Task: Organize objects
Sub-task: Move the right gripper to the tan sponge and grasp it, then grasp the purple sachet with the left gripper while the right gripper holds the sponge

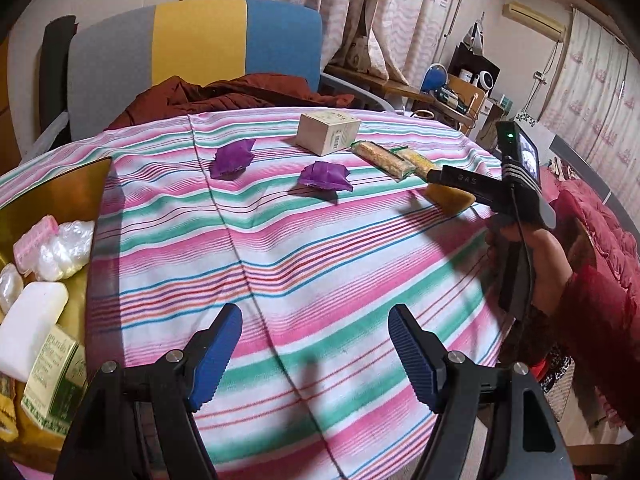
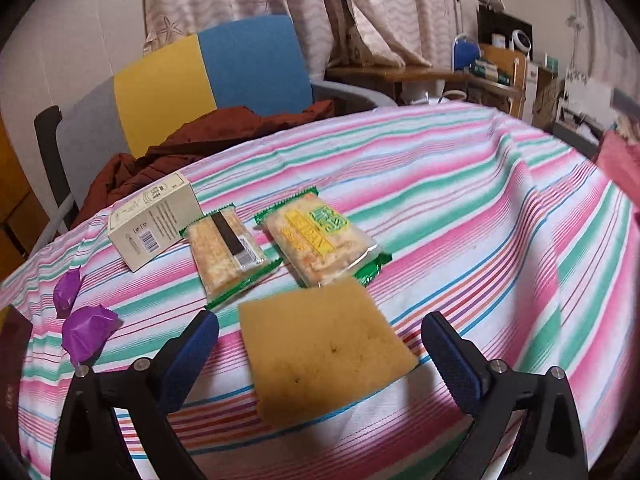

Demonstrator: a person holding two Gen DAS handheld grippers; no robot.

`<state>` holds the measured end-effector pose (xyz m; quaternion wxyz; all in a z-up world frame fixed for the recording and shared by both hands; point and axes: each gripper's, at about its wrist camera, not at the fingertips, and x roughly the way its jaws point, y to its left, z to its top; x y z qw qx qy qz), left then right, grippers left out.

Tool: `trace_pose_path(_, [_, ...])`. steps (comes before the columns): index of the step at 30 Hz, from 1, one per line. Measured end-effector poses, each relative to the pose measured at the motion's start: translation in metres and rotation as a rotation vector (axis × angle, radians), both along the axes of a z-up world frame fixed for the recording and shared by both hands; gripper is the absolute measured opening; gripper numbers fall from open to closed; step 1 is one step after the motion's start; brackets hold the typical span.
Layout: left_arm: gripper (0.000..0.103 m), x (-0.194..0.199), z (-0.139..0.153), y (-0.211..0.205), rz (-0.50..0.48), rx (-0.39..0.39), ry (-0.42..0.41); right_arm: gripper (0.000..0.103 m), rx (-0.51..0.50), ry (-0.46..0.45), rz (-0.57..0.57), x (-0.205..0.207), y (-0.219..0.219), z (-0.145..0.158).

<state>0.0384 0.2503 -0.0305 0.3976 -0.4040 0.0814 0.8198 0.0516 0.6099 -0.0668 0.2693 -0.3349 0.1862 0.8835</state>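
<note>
Between right claw (image 2: 320,356) jaws, sponge (image 2: 326,350) flat

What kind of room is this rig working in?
Most likely a lived-in home room, a bedroom or living room. Cues: a table under a striped cloth, patterned curtains across the back, a wall air conditioner, and a cluttered wooden side desk behind a fabric chair.

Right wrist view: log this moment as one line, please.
right gripper: open, over sponge, not gripping | left gripper: open, holding nothing | snack packs, box: on cloth
</note>
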Motion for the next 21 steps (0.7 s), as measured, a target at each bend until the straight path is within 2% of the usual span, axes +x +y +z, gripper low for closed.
trace_pose_path(2, [0.077,-0.004,-0.002,0.007,-0.003,-0.007,-0.002,0.094,-0.024,0.012,0.004,0.001,0.002,-0.003])
trace_pose_path(4, [0.077,-0.008,-0.004,0.017,-0.004,-0.020,-0.002,0.083,-0.042,0.012,0.001,0.002,0.004,-0.007])
trace_pose_path(14, [0.078,-0.039,-0.007,0.067,0.000,-0.035,-0.005,0.074,-0.022,0.042,0.006,0.006,-0.001,-0.012])
trace_pose_path(21, [0.082,-0.071,0.002,0.115,0.005,-0.042,0.040,0.072,-0.008,0.044,-0.002,0.006,-0.001,-0.011])
